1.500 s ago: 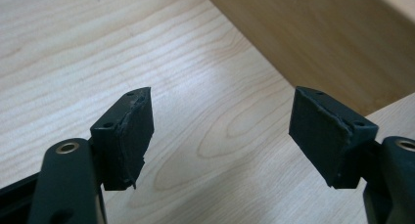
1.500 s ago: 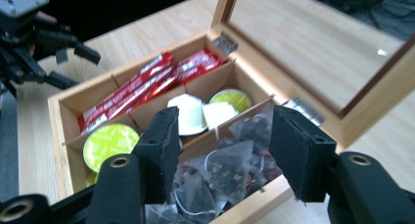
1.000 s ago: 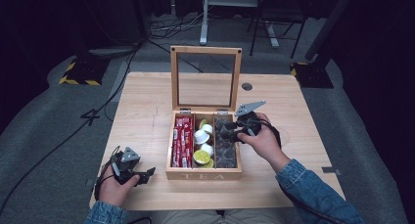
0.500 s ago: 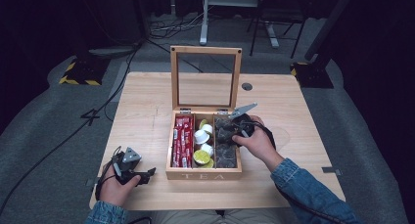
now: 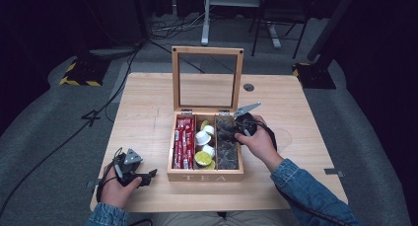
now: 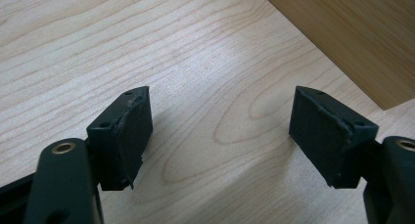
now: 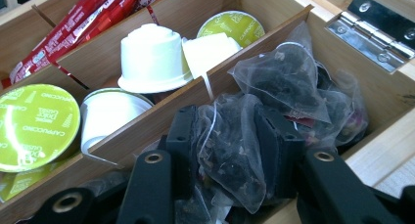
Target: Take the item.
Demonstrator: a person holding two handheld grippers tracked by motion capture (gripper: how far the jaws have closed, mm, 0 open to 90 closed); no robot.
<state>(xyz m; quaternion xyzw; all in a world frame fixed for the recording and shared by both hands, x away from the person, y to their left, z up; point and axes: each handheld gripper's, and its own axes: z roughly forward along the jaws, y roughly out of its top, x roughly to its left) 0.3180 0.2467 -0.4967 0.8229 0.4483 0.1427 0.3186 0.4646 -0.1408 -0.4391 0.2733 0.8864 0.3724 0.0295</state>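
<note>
Tea box (image 5: 204, 175): "TEA" on front wall, lid upright
Capsules (image 7: 36, 126): green lids read "CAPPUCCINO"
Right claw (image 7: 227, 150): clamps a tea bag (image 7: 227, 158)
Left claw (image 6: 220, 136): gapes over counter (image 6: 98, 48)

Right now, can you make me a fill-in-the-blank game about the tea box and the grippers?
1. The lid of the tea box is ____.
2. The right gripper is squeezing a tea ____.
3. The left gripper rests over the bare table with its jaws ____.
4. The red sticks lie in the ____ compartment, seen from the high view.

Missing words: open; bag; open; left
</note>
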